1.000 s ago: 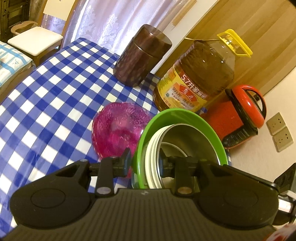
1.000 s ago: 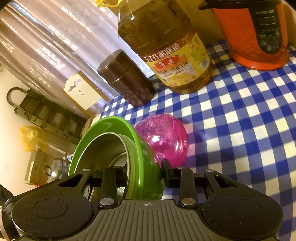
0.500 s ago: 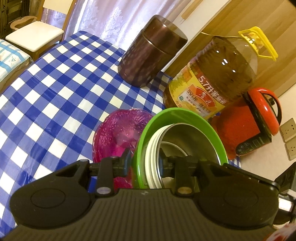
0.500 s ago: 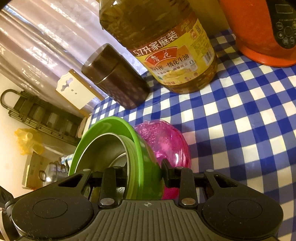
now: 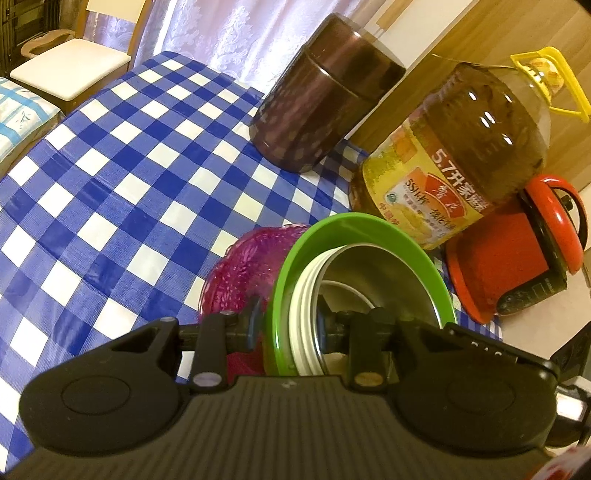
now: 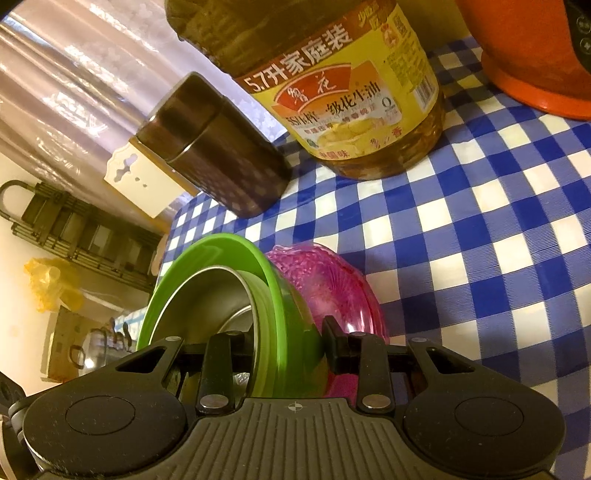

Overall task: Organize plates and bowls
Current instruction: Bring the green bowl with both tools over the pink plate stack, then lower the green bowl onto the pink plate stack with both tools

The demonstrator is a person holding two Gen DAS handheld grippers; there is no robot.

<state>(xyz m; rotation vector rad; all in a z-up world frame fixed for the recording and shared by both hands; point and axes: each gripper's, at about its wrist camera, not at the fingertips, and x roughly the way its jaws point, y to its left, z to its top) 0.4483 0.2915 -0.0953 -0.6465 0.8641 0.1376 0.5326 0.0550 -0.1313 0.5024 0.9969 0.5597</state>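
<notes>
Stack of nested bowls: green bowl (image 5: 364,236) outermost, white bowl (image 5: 301,314) inside it, stainless steel bowl (image 5: 373,273) innermost. The stack is held by its rim from 2 opposite sides.

Left gripper (image 5: 286,328): jaws clenched on the near rim of the green bowl, 1 finger outside the green wall, the other inside the steel bowl.

Right gripper (image 6: 284,343): jaws likewise clamped across the stacked rims, 1 finger inside, 1 against the green outer wall.

Pink bowl (image 6: 332,291): translucent, patterned, on the tabletop (image 5: 110,192) directly under and beside the green bowl; whether the 2 touch cannot be told.

Tabletop covering: blue-and-white checked cloth.

Far edge of the tabletop, by the curtain (image 5: 236,33) and wall: dark brown canister (image 5: 325,96), lidded; just beside it a large cooking oil bottle (image 5: 461,155) with yellow handle; then an orange electric cooker (image 5: 517,251) at the far corner.

Beyond the tabletop's left edge: chair (image 5: 70,70) with a white seat.
</notes>
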